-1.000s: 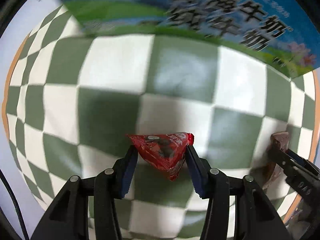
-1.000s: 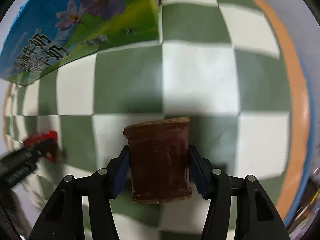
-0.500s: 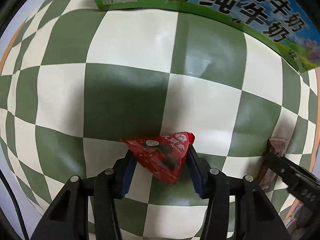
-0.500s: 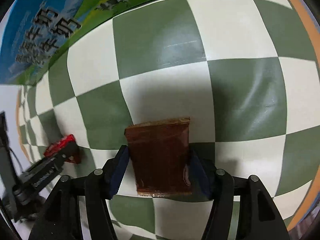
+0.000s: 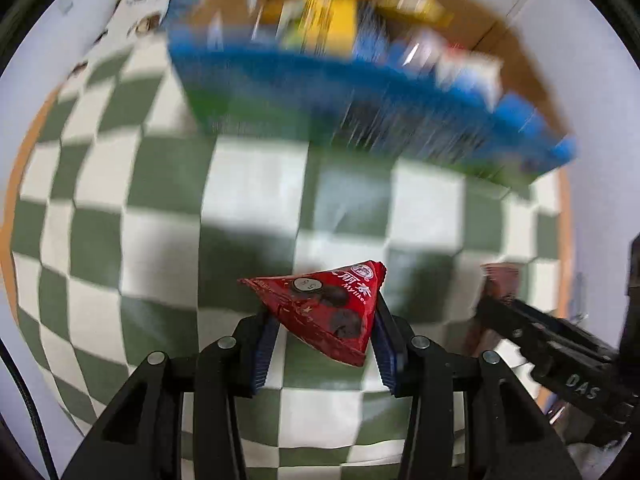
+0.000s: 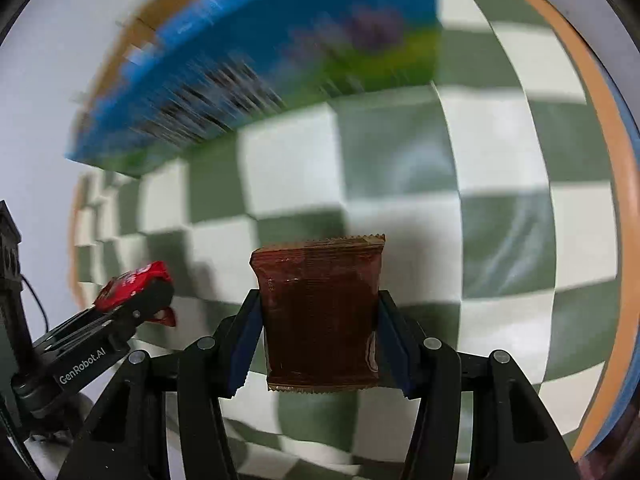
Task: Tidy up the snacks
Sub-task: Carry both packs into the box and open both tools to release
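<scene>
My left gripper (image 5: 320, 320) is shut on a red triangular snack packet (image 5: 328, 308), held above the green and white checkered cloth (image 5: 256, 184). My right gripper (image 6: 318, 320) is shut on a brown rectangular snack packet (image 6: 320, 312). The left gripper with its red packet (image 6: 130, 284) shows at the lower left of the right wrist view. The right gripper's brown packet (image 5: 500, 284) shows at the right of the left wrist view. A blue and green milk carton box (image 5: 360, 96) stands ahead, open at the top, with several packets inside, all blurred.
The cloth has an orange border (image 6: 600, 140) at its right side. A white packet (image 5: 140, 4) lies at the far left past the box. The box also shows at the upper left of the right wrist view (image 6: 260, 60).
Both grippers have risen and tilted up with their packets. The box, before only a printed side at the top, now shows its open top and contents. The view is motion-blurred.
</scene>
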`<state>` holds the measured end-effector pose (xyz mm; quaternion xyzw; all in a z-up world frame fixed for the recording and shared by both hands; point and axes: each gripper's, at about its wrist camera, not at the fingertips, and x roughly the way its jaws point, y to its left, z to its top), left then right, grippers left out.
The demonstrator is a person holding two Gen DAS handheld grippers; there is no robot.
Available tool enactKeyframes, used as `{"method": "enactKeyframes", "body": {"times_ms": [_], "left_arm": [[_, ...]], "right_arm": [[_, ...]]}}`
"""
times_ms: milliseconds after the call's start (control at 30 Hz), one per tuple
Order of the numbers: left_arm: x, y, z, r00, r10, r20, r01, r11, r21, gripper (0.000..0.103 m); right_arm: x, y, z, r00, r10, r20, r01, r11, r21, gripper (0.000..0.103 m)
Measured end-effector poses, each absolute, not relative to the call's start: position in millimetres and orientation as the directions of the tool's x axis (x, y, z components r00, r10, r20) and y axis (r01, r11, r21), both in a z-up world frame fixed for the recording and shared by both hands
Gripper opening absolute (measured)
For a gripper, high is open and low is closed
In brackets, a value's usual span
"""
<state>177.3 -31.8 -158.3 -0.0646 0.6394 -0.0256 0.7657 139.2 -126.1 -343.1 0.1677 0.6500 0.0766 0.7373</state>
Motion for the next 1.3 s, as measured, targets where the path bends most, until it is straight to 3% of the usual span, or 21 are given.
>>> {"method": "enactKeyframes", "body": {"times_ms": [200,333,667,967,1033,1067,1100,1167,1300], "left_arm": [[271,5,-90,0.291,-0.160,-0.943,0.005,0.986,-0.166,0.040],[332,14,-80,0.306,-0.133,-0.943,0.005,0.990,-0.138,0.040],[452,32,-143,0.187,-0.049,-0.981,-0.038,0.998,-0.058,0.041],[481,28,-182,0.109,-0.037,-0.993,-0.019,0.999,-0.039,0.042],[482,29,-185,0.104,-0.046,-0.994,-0.030,0.998,-0.049,0.046],[482,30,-185,0.104,-0.056,-0.993,-0.034,0.998,-0.060,0.053],[482,30,-184,0.106,-0.059,-0.993,-0.034,0.997,-0.063,0.068],[481,30,-181,0.124,-0.039,-0.992,-0.026,0.999,-0.042,0.084],[479,27,-174,0.133,-0.024,-0.991,-0.016,1.000,-0.027,0.090]], "right_arm": [[218,-147,-262,0.252,0.406,-0.878,0.025,0.905,0.425,0.058],[280,-141,-223,0.314,0.384,-0.868,-0.007,0.915,0.403,0.058],[430,-159,-241,0.286,0.248,-0.925,0.072,0.958,0.279,0.058],[471,-146,-286,0.194,0.267,-0.944,0.086,0.954,0.288,0.059],[475,-143,-295,0.161,0.288,-0.944,0.093,0.948,0.305,0.063],[476,-143,-299,0.140,0.294,-0.946,0.096,0.946,0.308,0.068],[478,-143,-305,0.116,0.295,-0.948,0.107,0.946,0.307,0.078],[478,-146,-310,0.105,0.289,-0.951,0.119,0.946,0.301,0.080],[476,-150,-310,0.113,0.289,-0.951,0.124,0.945,0.302,0.083]]}}
